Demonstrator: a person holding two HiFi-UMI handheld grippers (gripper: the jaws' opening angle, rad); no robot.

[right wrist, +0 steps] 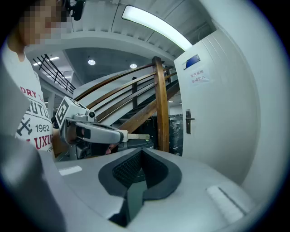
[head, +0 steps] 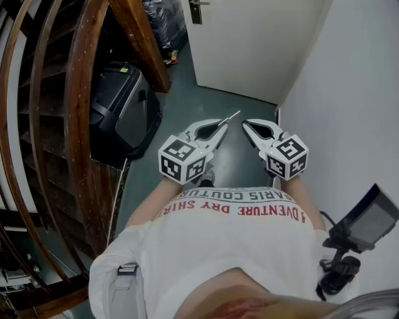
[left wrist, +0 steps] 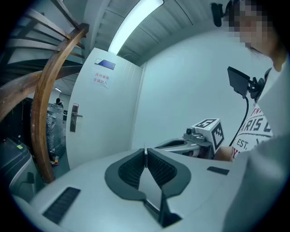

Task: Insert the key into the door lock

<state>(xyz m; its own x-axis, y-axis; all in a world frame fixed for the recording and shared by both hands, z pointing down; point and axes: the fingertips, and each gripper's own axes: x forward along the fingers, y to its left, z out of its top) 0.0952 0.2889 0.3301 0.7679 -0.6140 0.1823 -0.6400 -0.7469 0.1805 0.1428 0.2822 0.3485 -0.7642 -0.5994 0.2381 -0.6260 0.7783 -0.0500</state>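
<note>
The plain white door [head: 249, 43] stands well ahead, and its metal handle-and-lock plate [head: 197, 11] is far from both tools, so this looks like the approach step. The left gripper [head: 220, 127] is clamped on the slim silver key [head: 230, 116], while the right gripper [head: 247, 125] is closed on nothing. The next move calls for walking up to the door and lining the key up with the keyhole.
</note>
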